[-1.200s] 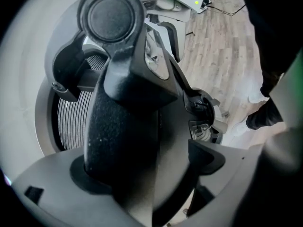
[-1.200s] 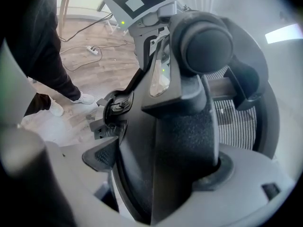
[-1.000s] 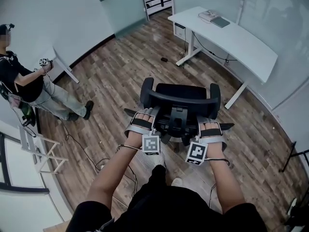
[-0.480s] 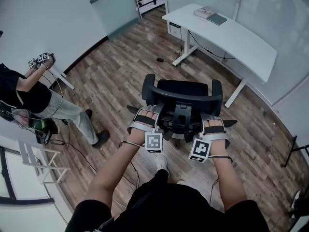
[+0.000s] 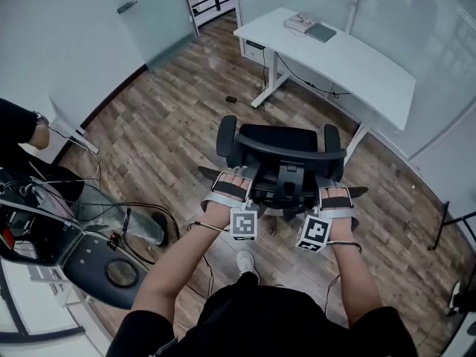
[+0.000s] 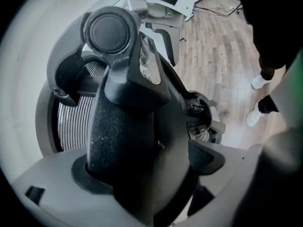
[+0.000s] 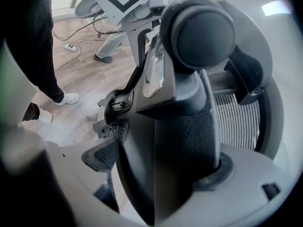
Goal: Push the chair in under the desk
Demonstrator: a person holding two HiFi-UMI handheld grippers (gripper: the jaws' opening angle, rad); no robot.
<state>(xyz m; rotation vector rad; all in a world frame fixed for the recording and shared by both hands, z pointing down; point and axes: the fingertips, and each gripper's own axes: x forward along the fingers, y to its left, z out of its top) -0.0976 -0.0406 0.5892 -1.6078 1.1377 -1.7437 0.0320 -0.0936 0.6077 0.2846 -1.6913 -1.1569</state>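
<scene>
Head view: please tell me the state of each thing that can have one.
chair: upright, short of the desk, not pushed in.
desk: upright, books lying flat on its far end.
left claw: closed on the chair's back.
right claw: closed on the chair's back.

No legible text, numbers, brands. Only black-white square marker patterns on left cube (image 5: 243, 224), right cube (image 5: 314, 232). Books (image 5: 311, 28) on desk (image 5: 372, 73): covers unreadable.
</scene>
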